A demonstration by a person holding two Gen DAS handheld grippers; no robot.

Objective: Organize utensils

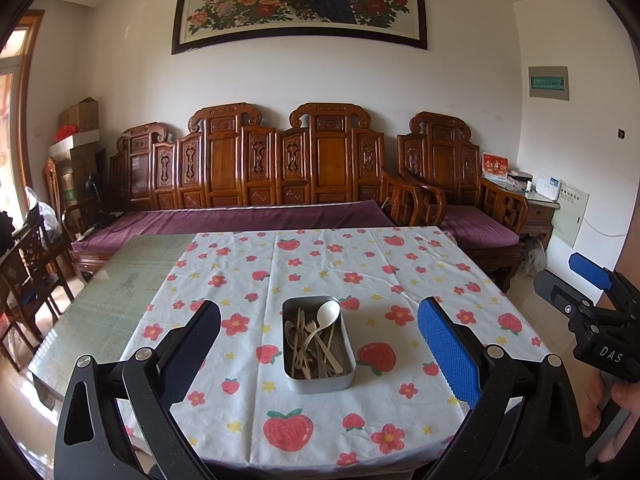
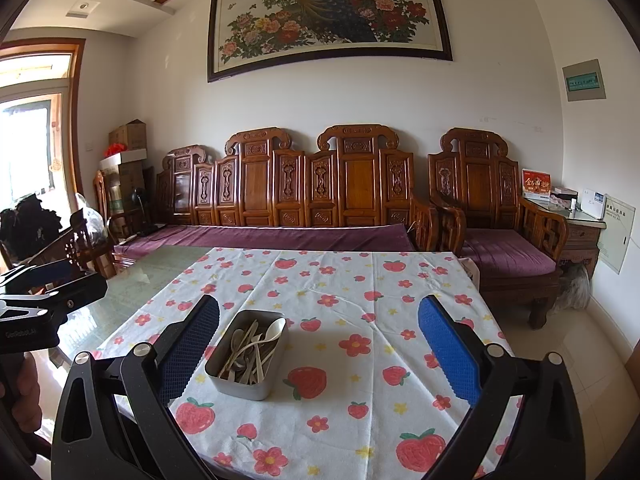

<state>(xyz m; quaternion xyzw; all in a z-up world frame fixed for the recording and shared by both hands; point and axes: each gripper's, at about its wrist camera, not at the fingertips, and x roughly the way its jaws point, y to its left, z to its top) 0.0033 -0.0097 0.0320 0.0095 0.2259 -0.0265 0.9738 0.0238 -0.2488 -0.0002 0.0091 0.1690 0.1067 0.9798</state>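
A grey metal tin [image 1: 320, 380] stands on the strawberry-print tablecloth [image 1: 320, 264] and holds several pale utensils, among them a white spoon [image 1: 327, 314] and a small fork [image 1: 310, 326]. My left gripper [image 1: 319, 312] is open and empty, held above the near table edge with the tin between its fingers in the view. My right gripper [image 2: 319, 312] is open and empty; the tin [image 2: 244, 386] lies just right of its left finger [image 2: 192, 344]. The right gripper also shows at the right edge of the left wrist view [image 1: 592, 292].
The cloth covers the right part of a glass-topped table [image 1: 112, 292]. A carved wooden sofa [image 1: 256, 168] with purple cushions stands behind it, an armchair [image 1: 460, 184] to the right, dark wooden chairs [image 1: 28, 272] at the left. Tiled floor [image 2: 580, 340] lies to the right.
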